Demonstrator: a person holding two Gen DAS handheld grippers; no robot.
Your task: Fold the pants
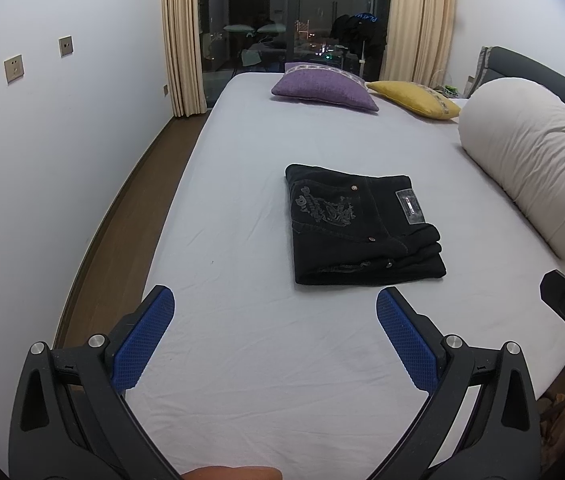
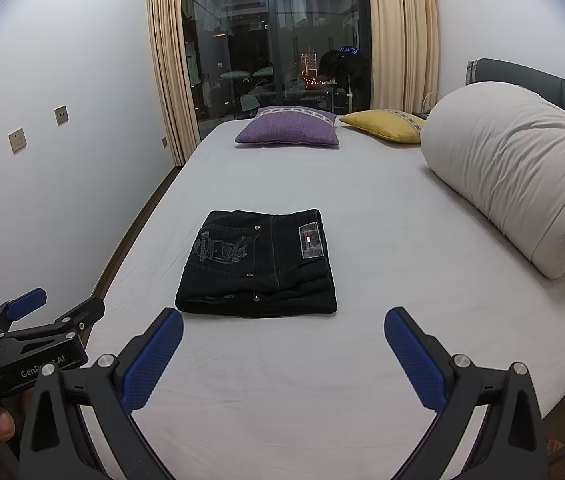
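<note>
Pants point(image 1: 364, 226), black and folded into a compact rectangle, lie mid-bed on the pale sheet point(image 1: 242, 360). A rolled duvet point(image 1: 534, 168) lines the right side; 2 cushions, purple point(image 1: 322, 88) and yellow point(image 1: 414, 98), sit far behind. Bare sheet surrounds the pants. Left gripper point(image 1: 275, 334) and right gripper point(image 2: 284, 354) hover spread, holding nothing, short of the near edge. The bed's near corner is cut off.

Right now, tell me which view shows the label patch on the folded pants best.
The right wrist view: the patch on the folded pants faces the camera, its red and white mark visible. The left wrist view shows it skewed and dimmer.
</note>
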